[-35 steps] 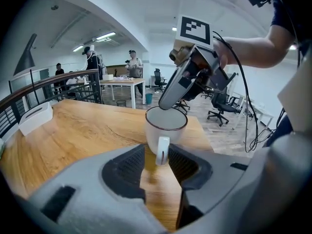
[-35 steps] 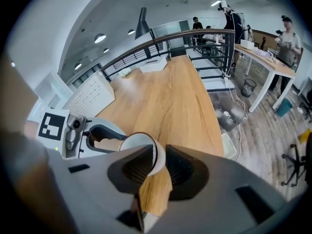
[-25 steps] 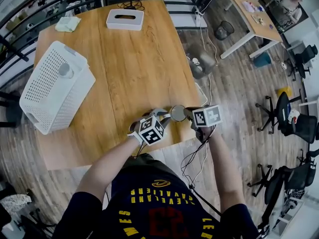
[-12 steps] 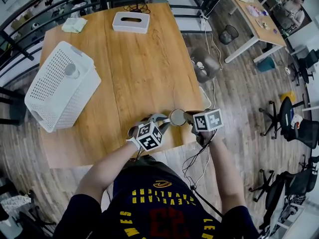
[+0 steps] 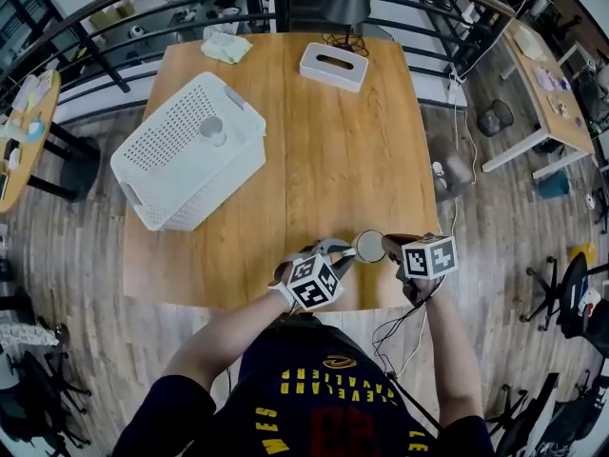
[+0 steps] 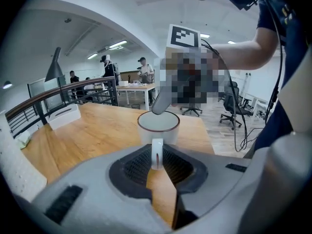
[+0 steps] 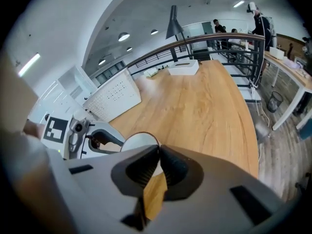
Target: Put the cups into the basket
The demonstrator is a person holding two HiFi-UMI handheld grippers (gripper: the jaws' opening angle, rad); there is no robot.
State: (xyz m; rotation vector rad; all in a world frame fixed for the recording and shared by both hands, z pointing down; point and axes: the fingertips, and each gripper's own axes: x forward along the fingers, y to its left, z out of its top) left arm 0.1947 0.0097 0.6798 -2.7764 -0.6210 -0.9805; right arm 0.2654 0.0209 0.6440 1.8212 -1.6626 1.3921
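Note:
A white cup hangs just over the wooden table near its front right corner, held between both grippers. My left gripper is shut on the cup's handle, which stands upright between its jaws in the left gripper view. From the other side my right gripper is shut on the cup's rim. At the table's left stands the white perforated basket, and a second cup sits inside it.
A white tissue box lies at the table's far edge, with a crumpled cloth at the far left corner. A black railing runs behind the table. Cables trail to the floor at the right.
Both grippers have carried the cup together a little away from the table's front right corner, leftward and inward. The head view has swung, so the basket now sits nearer the picture's middle.

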